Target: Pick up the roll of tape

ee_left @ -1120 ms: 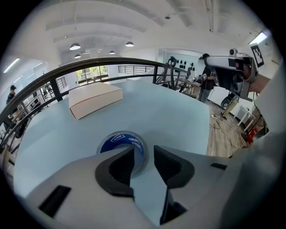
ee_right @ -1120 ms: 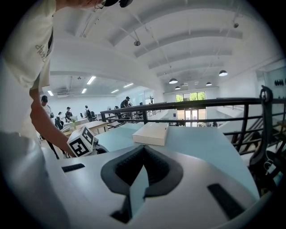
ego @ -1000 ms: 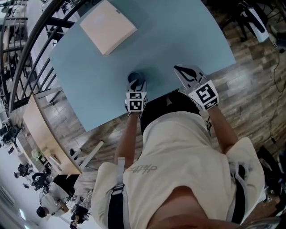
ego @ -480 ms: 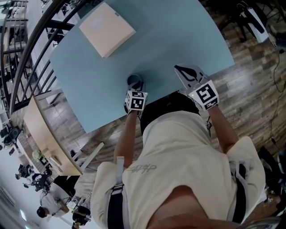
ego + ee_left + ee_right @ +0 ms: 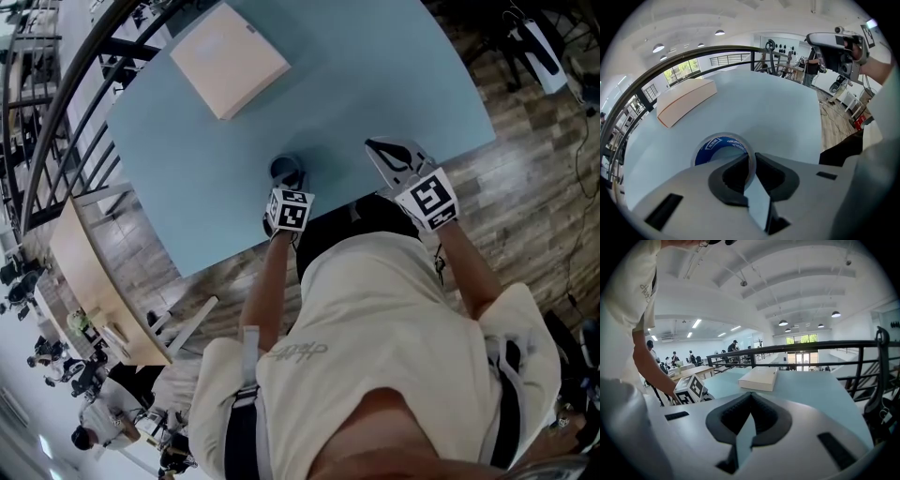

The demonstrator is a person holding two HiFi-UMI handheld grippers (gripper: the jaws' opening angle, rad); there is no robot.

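The roll of tape, clear with a blue core, lies flat near the front edge of the pale blue table. In the left gripper view the roll sits right at the jaws. My left gripper points steeply down with one jaw inside the ring and the other outside. Its jaws are closing and the pads sit against the near wall of the roll. From the head view the left gripper covers the roll's near side. My right gripper hovers over the table edge to the right, shut and empty.
A flat tan box lies at the far left of the table, also visible as the box in the right gripper view. A dark curved railing runs along the table's left side. Wooden floor lies to the right.
The left gripper has tilted and rolled a little over the roll of tape. Its marker cube has shifted slightly to the right. The right gripper has not moved.
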